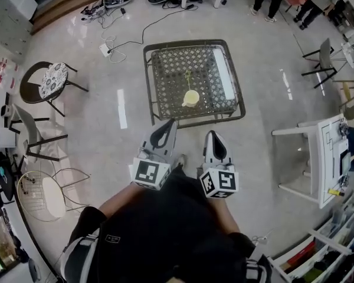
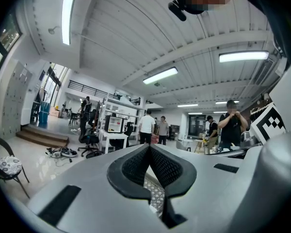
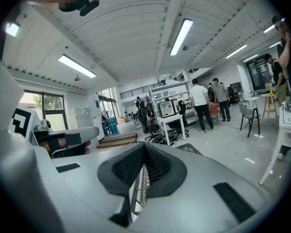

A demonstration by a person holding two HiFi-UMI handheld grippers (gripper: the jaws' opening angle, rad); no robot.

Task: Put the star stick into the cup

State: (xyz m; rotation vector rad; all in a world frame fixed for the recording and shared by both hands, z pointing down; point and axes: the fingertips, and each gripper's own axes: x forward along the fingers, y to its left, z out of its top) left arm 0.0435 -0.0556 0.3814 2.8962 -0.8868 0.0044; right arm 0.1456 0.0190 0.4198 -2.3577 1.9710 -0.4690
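Two chairs [image 1: 52,80] flank mesh table [image 1: 165,69] bearing a cup [image 1: 190,98].

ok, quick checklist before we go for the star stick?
1. Thin yellow star stick located, lying on the dark metal mesh table: ok.
2. Pale yellow cup on the table, just nearer than the stick: ok.
3. Left gripper empty: ok. Jaws open for a grasp: not ok, together.
4. Right gripper empty: ok. Jaws open: not ok, together.
5. Grippers over the table: not ok, both held short of its near edge.
6. Cup upright: cannot tell, too small.
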